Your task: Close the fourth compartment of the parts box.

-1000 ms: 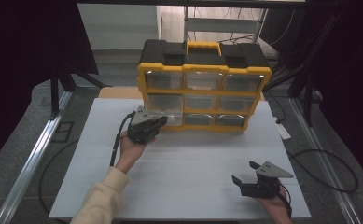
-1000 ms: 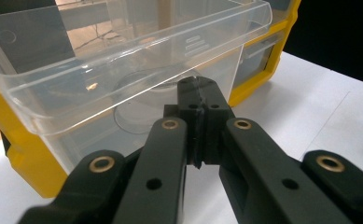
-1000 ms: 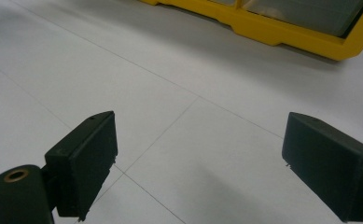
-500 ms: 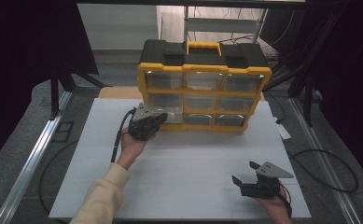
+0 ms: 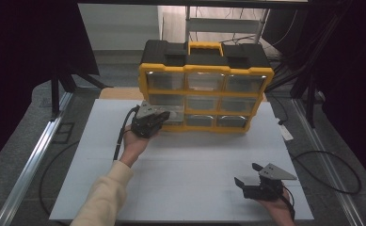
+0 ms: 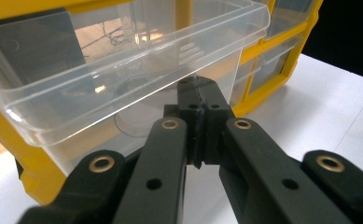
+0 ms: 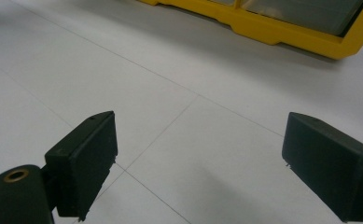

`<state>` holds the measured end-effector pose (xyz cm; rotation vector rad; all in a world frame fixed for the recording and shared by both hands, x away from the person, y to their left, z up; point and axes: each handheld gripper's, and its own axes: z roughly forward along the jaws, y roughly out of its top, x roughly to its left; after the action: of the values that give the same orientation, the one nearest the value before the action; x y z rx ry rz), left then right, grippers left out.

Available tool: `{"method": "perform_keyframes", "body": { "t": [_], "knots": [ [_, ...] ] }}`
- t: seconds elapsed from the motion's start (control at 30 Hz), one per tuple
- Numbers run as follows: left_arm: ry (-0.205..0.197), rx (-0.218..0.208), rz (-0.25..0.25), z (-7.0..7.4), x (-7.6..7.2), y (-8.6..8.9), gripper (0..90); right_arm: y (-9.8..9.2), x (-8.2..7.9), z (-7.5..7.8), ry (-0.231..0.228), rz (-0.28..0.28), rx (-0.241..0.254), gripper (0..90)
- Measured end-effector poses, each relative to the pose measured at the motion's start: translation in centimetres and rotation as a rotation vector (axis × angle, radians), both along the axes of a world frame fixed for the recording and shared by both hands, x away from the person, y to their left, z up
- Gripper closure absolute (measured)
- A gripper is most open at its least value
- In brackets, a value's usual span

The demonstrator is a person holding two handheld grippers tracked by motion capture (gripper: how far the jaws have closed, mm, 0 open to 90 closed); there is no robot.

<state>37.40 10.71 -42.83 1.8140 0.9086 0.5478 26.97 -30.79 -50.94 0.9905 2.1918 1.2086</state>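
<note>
Left gripper view shows what the high view cannot: the left hand-held gripper [image 6: 198,122] has its jaws pressed together on the front lip of a clear plastic drawer [image 6: 123,60], pulled partly out of the yellow-and-black drawer organiser [image 5: 204,87] near the white table's [image 5: 180,165] far edge. Right hand-held gripper [image 5: 255,180] rests near the near right corner, jaws wide apart.

The setting is presenting as a lab or workshop test bench. A white table [image 5: 180,174] is standing on grey flooring, metal rails [image 5: 35,160] are flanking it, cables [image 5: 333,165] are trailing alongside, and dark curtains [image 5: 25,42] are enclosing the bay.
</note>
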Motion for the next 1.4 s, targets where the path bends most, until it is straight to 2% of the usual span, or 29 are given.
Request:
{"method": "perform_keyframes", "body": {
  "t": [0.17,0.6,0.77,0.93,1.23,1.4],
  "knots": [
    [0.007,-0.018,0.01,-0.1,0.5,0.0,88.7,0.1,0.0,0.0,0.0,0.002,-0.003,11.0],
    [0.01,-0.014,0.028,0.0,1.5,-0.2,88.7,0.0,-0.1,0.0,0.0,0.002,-0.003,11.0],
    [0.015,0.01,0.037,0.1,2.2,-0.4,88.7,-0.1,-0.1,0.0,0.0,0.001,-0.004,11.0],
    [0.022,-0.004,0.047,0.1,2.7,-0.4,88.7,-0.1,-0.2,0.0,-0.001,-0.002,-0.003,11.0],
    [0.016,0.01,0.051,0.3,3.3,-0.5,88.6,-0.3,-0.2,0.0,0.001,-0.008,0.0,10.9],
    [0.017,0.002,0.056,0.1,3.5,-0.5,88.6,-0.3,-0.2,0.0,-0.002,-0.009,0.0,10.9]
  ]
}}
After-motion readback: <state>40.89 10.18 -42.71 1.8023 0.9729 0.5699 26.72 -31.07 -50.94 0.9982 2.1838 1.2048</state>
